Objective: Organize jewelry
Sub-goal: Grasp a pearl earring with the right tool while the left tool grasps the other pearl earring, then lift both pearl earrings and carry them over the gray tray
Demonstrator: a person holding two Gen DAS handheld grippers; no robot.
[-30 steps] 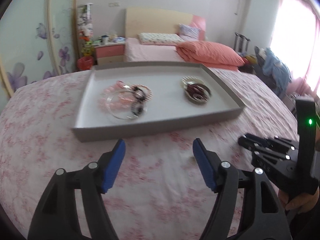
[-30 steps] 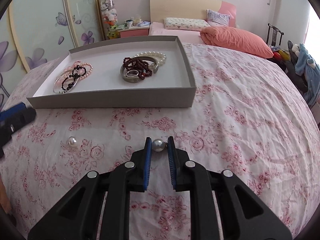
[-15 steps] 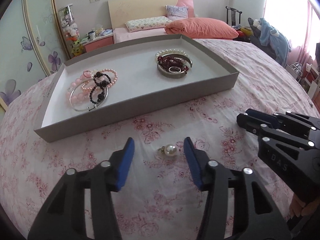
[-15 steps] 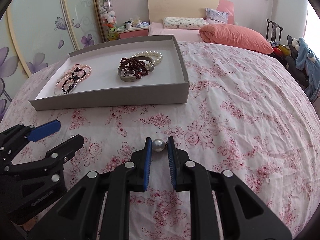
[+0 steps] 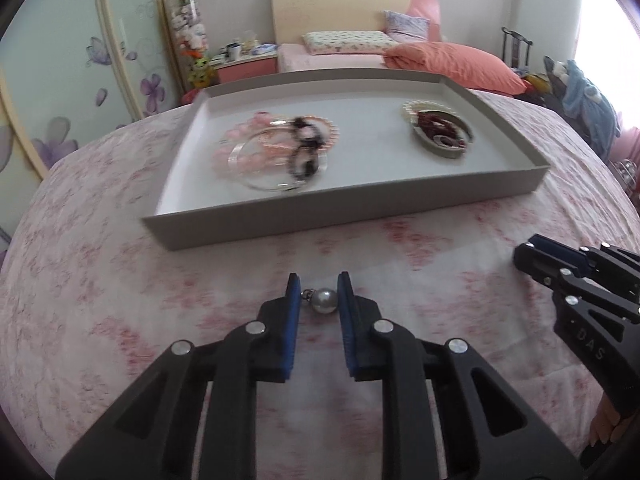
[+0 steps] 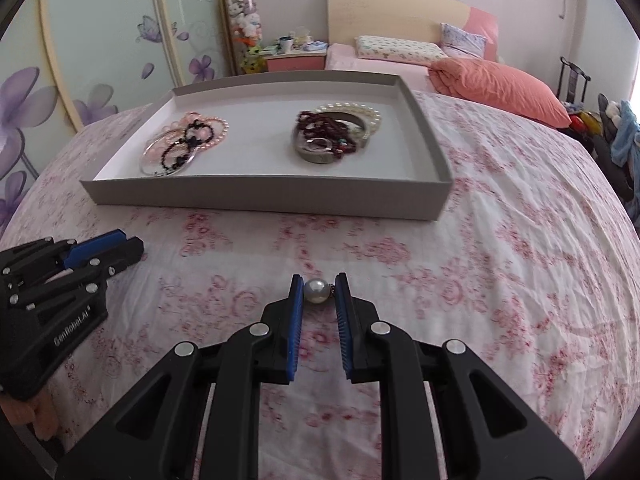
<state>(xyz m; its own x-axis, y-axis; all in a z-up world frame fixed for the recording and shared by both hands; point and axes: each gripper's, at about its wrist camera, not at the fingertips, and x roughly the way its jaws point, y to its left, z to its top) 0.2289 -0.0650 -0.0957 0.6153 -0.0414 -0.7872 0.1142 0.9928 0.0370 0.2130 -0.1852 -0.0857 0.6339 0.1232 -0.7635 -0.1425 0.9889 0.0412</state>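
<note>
My left gripper (image 5: 319, 286) is shut on a pearl earring (image 5: 324, 300) just above the flowered cloth. My right gripper (image 6: 319, 289) is shut on a second pearl earring (image 6: 316, 290). Each gripper also shows in the other view, the right one (image 5: 536, 254) at the right edge and the left one (image 6: 128, 246) at the left edge. A grey tray (image 5: 360, 208) lies beyond, also in the right wrist view (image 6: 264, 200). It holds pink and black bracelets (image 5: 280, 148) on its left and dark red beads with a pearl bracelet (image 5: 440, 128) on its right.
The round table is covered in a pink flowered cloth (image 6: 500, 260). A bed with an orange quilt (image 6: 500, 84) stands behind it. A nightstand (image 6: 296, 60) and floral wardrobe doors (image 6: 100, 60) are at the back left.
My left gripper moved in over the loose pearl earring and closed on it. My right gripper kept its hold on its earring and shifted slightly.
</note>
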